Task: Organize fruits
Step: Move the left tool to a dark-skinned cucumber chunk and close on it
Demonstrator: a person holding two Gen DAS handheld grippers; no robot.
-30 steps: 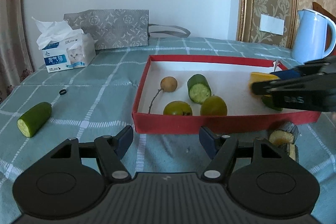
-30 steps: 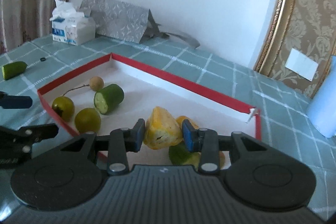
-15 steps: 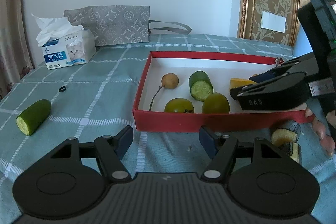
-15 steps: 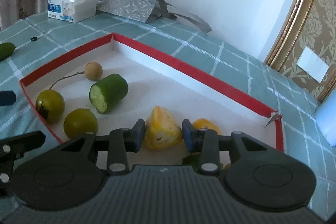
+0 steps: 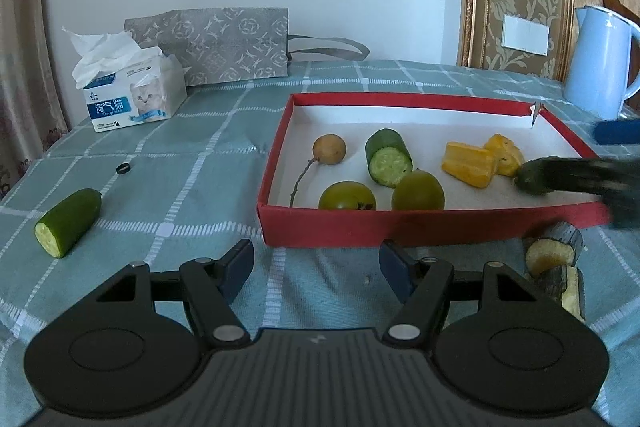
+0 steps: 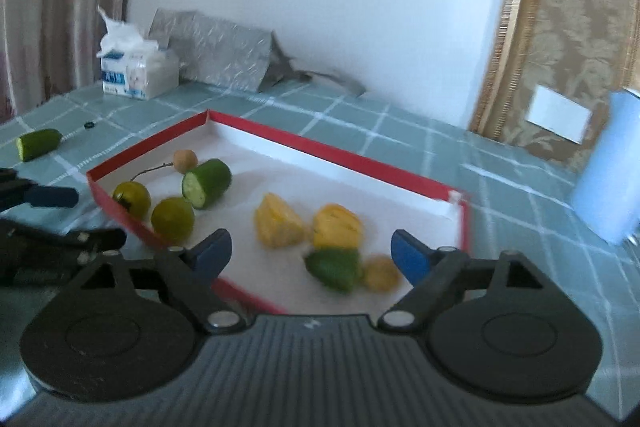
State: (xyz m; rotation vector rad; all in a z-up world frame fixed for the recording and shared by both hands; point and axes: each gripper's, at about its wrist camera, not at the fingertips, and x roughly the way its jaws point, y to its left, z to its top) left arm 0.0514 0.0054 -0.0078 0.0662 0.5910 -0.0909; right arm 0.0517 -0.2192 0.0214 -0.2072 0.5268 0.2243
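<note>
Left claw [image 5: 316, 263] apart, nothing between its jaws, hanging over the counter [image 5: 192, 187] before the red box [image 5: 400, 223]. In the box: two green fruits, a small brown one, a cucumber piece [image 5: 388, 157], two yellow chunks [image 5: 470, 163]. Left out: a cucumber half [image 5: 68, 221] far left, dark-skinned pieces [image 5: 554, 253] by the box's near right corner.

Right claw [image 6: 308, 255] jaws opening, empty; yellow chunks [image 6: 278, 223] lie free in the box beyond them. I judge most sorted, two spots left.
</note>
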